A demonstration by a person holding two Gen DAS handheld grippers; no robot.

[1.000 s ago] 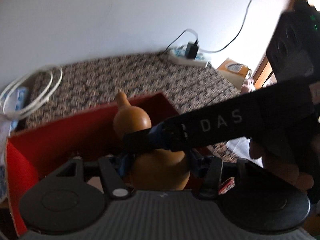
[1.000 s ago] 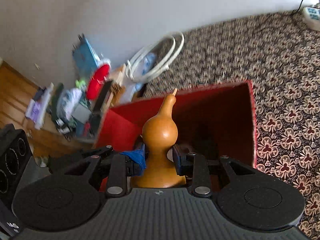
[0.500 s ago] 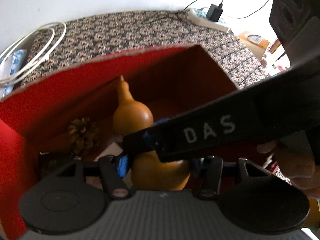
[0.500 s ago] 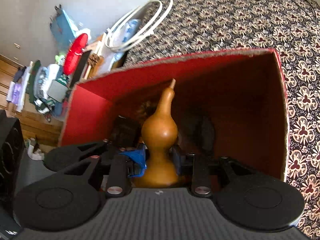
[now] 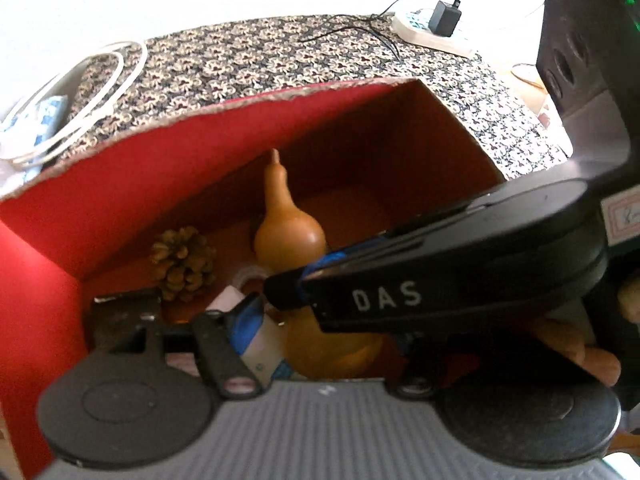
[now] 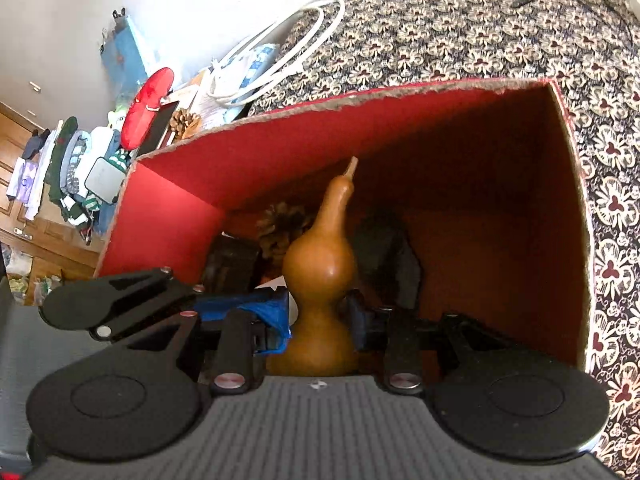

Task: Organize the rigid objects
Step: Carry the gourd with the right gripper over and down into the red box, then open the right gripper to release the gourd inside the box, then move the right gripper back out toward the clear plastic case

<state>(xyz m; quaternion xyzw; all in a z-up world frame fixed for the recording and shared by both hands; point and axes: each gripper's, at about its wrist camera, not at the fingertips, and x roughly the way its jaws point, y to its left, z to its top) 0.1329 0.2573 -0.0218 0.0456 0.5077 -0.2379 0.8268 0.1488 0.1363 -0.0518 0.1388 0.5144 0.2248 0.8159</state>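
Observation:
An orange-brown gourd (image 6: 320,268) stands upright inside a red cardboard box (image 6: 280,148); it also shows in the left wrist view (image 5: 288,236). My right gripper (image 6: 318,320) is shut on the gourd's waist with its blue-padded fingers. My left gripper (image 5: 320,336) is around the gourd's lower bulb, but the right gripper's black body crosses in front and hides its right finger. A pine cone (image 5: 182,264) lies on the box floor to the gourd's left.
The box (image 5: 120,184) also holds a dark block (image 6: 386,256) and a black object (image 6: 230,258). It stands on a floral cloth (image 6: 480,32). A white cable coil (image 5: 80,96), a power strip (image 5: 428,28) and a clutter pile (image 6: 100,152) lie around.
Both grippers have lowered the gourd from above the box rim down inside the box, close to its floor. The pine cone and other contents have come into view.

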